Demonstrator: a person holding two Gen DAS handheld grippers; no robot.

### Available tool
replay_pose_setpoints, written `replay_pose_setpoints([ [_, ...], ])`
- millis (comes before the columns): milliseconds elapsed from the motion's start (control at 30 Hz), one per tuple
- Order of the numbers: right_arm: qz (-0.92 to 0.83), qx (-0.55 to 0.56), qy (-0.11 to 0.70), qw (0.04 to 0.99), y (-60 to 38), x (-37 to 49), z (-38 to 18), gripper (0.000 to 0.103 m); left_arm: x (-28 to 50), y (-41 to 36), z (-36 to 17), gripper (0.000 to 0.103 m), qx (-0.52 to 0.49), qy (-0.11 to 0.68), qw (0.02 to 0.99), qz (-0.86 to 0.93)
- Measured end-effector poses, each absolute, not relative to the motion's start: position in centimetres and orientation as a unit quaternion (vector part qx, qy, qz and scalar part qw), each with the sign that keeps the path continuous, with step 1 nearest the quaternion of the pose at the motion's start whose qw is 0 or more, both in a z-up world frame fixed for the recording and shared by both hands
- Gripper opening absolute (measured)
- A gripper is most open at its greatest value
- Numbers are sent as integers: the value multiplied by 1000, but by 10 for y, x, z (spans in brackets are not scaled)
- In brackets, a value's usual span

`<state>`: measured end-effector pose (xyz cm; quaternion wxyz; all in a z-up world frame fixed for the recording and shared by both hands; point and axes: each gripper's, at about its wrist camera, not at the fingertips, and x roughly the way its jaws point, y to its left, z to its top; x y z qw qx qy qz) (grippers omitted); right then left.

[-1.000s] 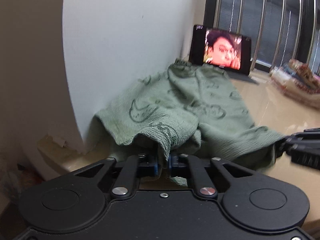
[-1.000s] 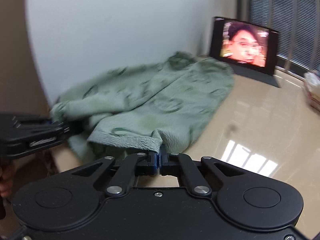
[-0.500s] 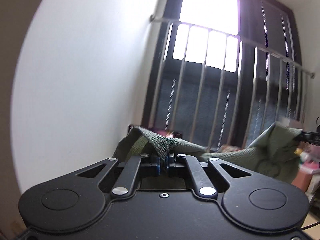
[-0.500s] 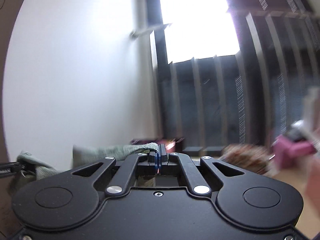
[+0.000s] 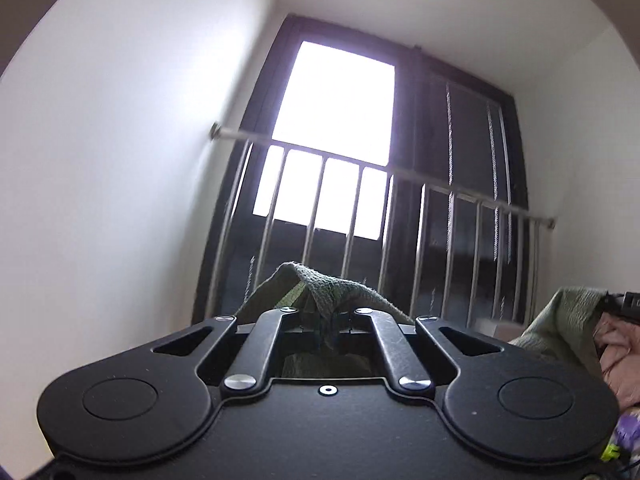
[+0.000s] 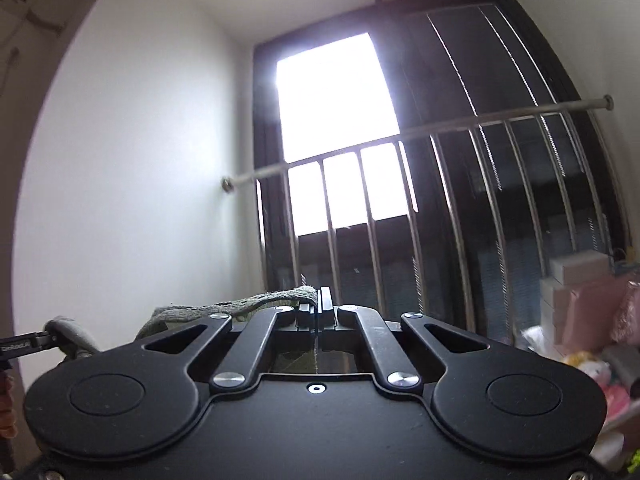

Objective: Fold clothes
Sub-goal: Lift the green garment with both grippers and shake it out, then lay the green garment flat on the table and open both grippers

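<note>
The left hand-held gripper (image 5: 326, 326) and the right hand-held gripper (image 6: 316, 312) are both tilted up toward the barred window (image 5: 332, 136), each with an edge of the garment (image 5: 320, 284) between its jaws, the cloth hanging between the two. From the left one, the garment's far end rises at the right, with the other gripper beyond it; from the right one, the left gripper sits at the far left. Stacked boxes (image 6: 576, 280) stand low at the right, below the window rail (image 6: 440, 128).

hidden: green garment (image 5: 336, 288) mostly behind gripper bodies | cut off: pink items (image 6: 592, 296) at right edge, blurred
</note>
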<state>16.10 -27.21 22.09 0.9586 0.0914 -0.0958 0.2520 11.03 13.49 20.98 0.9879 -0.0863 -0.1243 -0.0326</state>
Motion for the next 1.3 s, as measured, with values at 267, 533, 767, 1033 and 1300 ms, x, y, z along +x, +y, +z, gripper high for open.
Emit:
replay_pose_setpoints([
  [267,222,76,15,972,-247,283,201,1,255,110,182,5,-56,19,998,-1],
  [533,144,56,251,955,-207,436,58,14,390,103,27,12,4,228,973,37],
  [767,101,64,330,936,-210,460,-13,88,383,123,-23,95,-27,249,964,84],
  [1033,131,60,288,947,-264,379,-4,96,294,141,-8,103,-49,242,968,35],
  [1300,184,20,298,936,-272,269,-22,98,187,104,-20,103,-66,253,965,-34],
])
